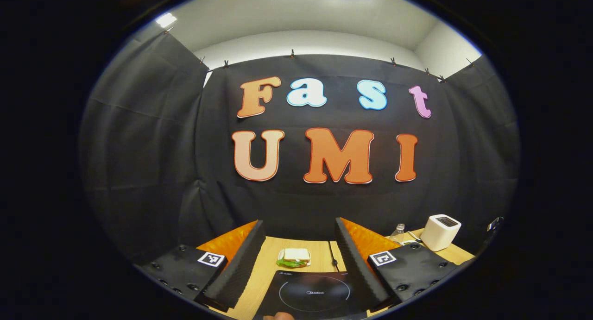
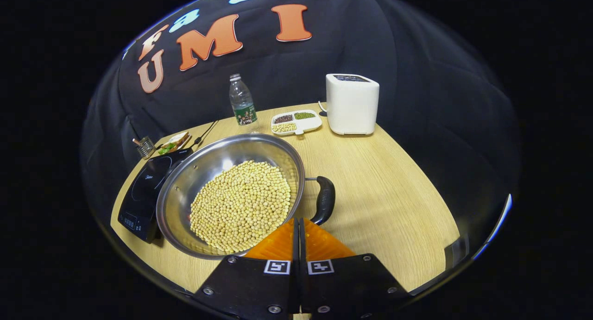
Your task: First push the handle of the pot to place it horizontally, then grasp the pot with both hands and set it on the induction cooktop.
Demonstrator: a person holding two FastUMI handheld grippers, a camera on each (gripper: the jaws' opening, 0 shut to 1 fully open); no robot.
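Pot [image 2: 231,195] full of yellow beans [image 2: 241,206] stands on the wooden table [image 2: 394,195], just right of the black induction cooktop [image 2: 148,190] and overlapping its edge, not centred on it. Its black handle [image 2: 324,199] points right, close to the tips of the right gripper [image 2: 296,232], whose jaws are pressed together and hold nothing. The left gripper [image 1: 299,264] has its jaws wide apart and empty above the cooktop. I judge the task is at its beginning: the handle push may be in hand, and the two-handed lift is not yet done.
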